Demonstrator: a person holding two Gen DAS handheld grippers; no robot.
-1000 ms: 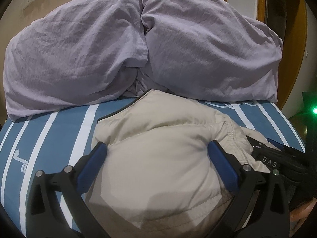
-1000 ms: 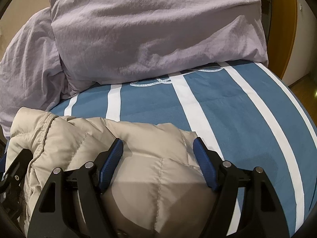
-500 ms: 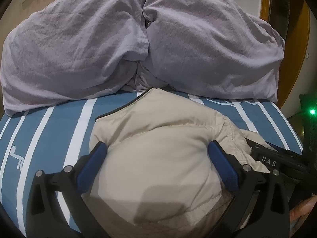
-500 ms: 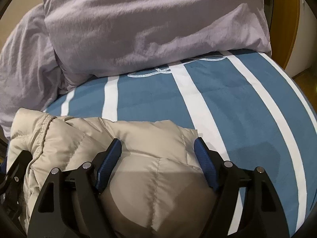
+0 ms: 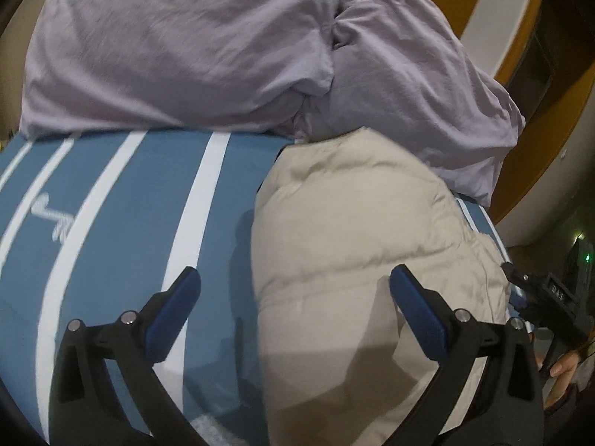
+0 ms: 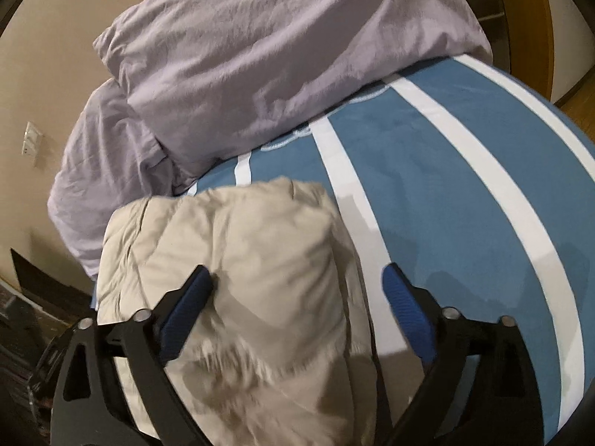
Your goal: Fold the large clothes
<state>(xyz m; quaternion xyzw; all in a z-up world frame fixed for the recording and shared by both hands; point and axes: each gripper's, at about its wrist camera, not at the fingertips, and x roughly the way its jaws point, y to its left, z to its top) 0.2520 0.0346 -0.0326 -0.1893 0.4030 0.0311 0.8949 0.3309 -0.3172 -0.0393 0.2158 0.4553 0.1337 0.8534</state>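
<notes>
A beige puffer jacket [image 5: 353, 223] lies folded in a bundle on the blue bedspread with white stripes [image 5: 130, 204]. My left gripper [image 5: 293, 275] hovers open over the jacket's left edge, with one pad above the bedspread and the other above the jacket. In the right wrist view the jacket [image 6: 241, 234] sits low and left. The jaws of my right gripper [image 6: 296, 273] are opening. Its left pad is at the jacket's fabric and its right pad is over the bedspread [image 6: 446, 186]. No pad pinches the jacket. The right gripper's black body [image 5: 546, 297] shows beside the jacket, held by a hand [image 5: 561, 368].
Two lilac pillows [image 5: 186, 55] are piled at the head of the bed, touching the jacket's far end; they also appear in the right wrist view [image 6: 279, 37]. A wooden door frame [image 5: 520, 74] and the floor [image 6: 580, 93] lie past the bed's right edge. A wall switch [image 6: 31, 143] is at left.
Both grippers have swung sideways. The left one shifted left, so its left pad now stands over the bedspread. The right one's jaws widened, and the jacket sits further left between them.
</notes>
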